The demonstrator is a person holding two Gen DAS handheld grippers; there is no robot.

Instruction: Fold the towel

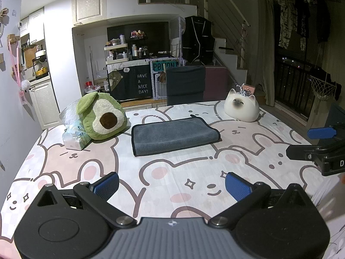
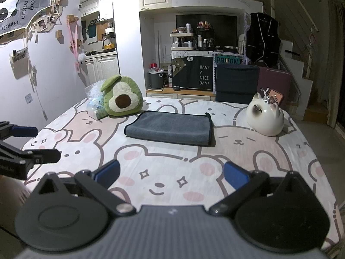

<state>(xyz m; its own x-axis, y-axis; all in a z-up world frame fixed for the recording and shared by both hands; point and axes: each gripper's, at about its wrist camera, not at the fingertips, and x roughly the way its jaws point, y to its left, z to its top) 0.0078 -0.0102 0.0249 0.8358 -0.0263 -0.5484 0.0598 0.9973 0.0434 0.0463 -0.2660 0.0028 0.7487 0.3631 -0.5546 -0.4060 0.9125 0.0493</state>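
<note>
Grey towel (image 1: 174, 135) of matt napped cloth, plush avocado (image 1: 101, 119) fuzzy, cat (image 1: 241, 108) glossy ceramic, printed sheet (image 1: 172, 172) smooth matt cloth

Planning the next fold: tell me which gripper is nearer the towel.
Neither, clearly. The left gripper and right gripper both hang open over the tablecloth, well short of the towel, at about the same distance.

Both wrist views look forward, low over the table (image 1: 172, 168), sharing its far end.
</note>
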